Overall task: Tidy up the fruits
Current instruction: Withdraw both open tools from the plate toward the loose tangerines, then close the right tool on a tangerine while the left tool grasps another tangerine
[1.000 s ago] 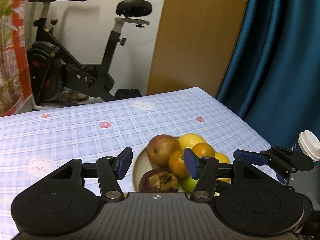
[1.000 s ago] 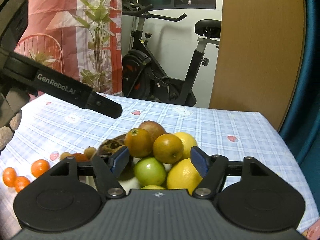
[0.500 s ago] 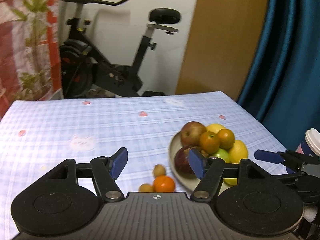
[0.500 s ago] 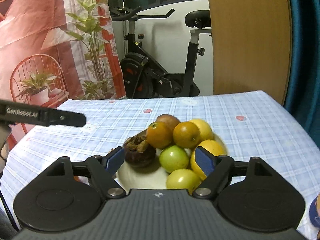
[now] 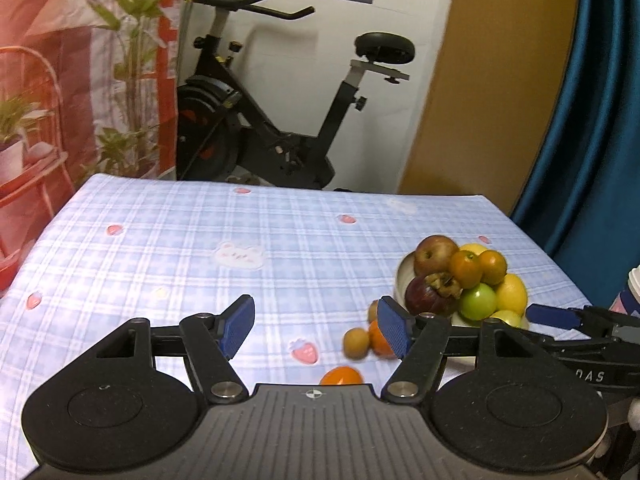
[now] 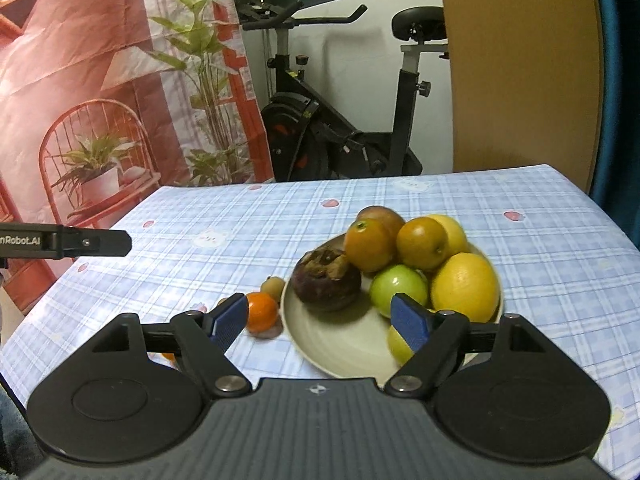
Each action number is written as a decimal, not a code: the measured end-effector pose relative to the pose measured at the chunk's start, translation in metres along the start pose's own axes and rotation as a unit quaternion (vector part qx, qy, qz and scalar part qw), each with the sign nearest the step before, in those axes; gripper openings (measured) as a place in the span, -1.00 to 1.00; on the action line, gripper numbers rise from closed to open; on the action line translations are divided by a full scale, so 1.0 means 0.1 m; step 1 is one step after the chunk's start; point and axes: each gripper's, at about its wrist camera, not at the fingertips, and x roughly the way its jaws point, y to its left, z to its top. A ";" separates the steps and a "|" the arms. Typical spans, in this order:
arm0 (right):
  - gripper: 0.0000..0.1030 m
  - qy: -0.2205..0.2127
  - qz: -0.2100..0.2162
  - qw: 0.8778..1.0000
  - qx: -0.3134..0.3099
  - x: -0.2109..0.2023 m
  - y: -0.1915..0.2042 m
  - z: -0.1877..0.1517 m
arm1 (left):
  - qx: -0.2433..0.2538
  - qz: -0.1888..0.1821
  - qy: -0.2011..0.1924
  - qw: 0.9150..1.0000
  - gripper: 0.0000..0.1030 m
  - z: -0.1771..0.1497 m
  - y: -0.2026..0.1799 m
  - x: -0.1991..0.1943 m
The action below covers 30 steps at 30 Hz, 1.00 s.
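Done: round cream plate (image 6: 340, 344) piled with fruit | Left: small orange tangerines (image 5: 342, 376), brown fruits loose on checked tablecloth (image 5: 160, 248), maybe more hidden | left gripper (image 5: 316, 322), right gripper (image 6: 320, 318): jaws apart, empty

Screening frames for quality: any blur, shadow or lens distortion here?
Left wrist view: the small orange and brown fruits on the checked tablecloth smear with motion blur; edges bow. Right wrist view: plate fruit sharp, dark purple mangosteen casts a soft shadow.
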 end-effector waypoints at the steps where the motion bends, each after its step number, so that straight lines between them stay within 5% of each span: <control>1: 0.57 0.002 0.000 1.000 -0.002 0.01 0.02 0.00 | -0.004 0.001 0.001 1.000 0.37 -0.02 0.03 -0.02; 15: 0.57 0.021 0.013 0.999 -0.031 0.14 0.25 0.03 | -0.045 0.023 -0.009 0.999 0.37 -0.12 0.40 -0.22; 30: 0.54 0.060 0.056 0.994 -0.074 0.33 0.51 -0.08 | -0.058 0.004 0.031 0.998 0.35 -0.33 0.47 -0.09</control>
